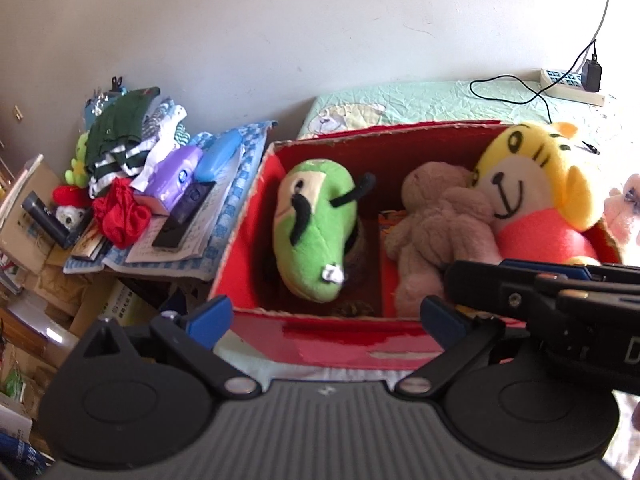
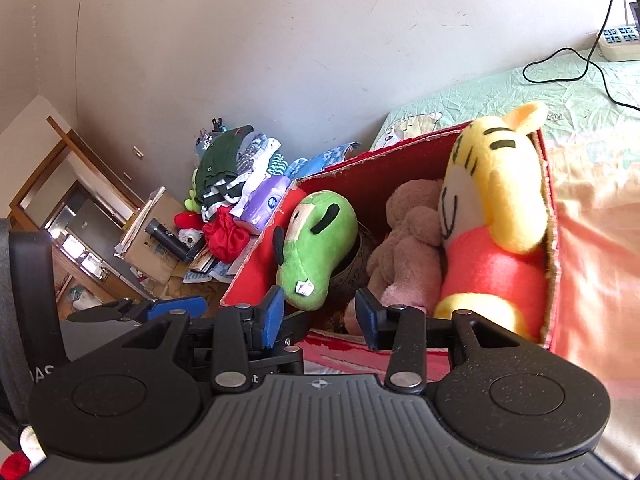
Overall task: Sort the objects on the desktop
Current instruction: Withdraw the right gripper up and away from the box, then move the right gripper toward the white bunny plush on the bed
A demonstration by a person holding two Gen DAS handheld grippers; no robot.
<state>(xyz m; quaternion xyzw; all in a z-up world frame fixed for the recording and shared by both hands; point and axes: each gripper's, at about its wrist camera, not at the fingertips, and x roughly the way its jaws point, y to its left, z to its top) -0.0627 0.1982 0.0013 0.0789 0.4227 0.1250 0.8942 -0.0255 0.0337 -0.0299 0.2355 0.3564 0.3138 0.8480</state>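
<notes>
A red cardboard box (image 1: 256,240) stands on the bed, open at the top. Inside it lie a green plush (image 1: 316,232), a brown plush bear (image 1: 436,220) and a yellow tiger plush (image 1: 536,176) in a pink shirt. My left gripper (image 1: 326,320) is open at the box's near wall with nothing between its blue pads. In the right wrist view the same box (image 2: 256,276) holds the green plush (image 2: 320,240), the bear (image 2: 408,240) and the tiger (image 2: 496,184). My right gripper (image 2: 320,318) is open and empty, just above the box's near edge.
A pile of clothes (image 1: 120,140), a purple tissue pack (image 1: 172,176), a blue case (image 1: 218,156) and a dark remote (image 1: 184,216) lie on a low surface left of the box. A power strip (image 1: 568,84) with cables rests on the green bedsheet (image 1: 432,100). A pink plush (image 1: 624,216) sits at the right edge.
</notes>
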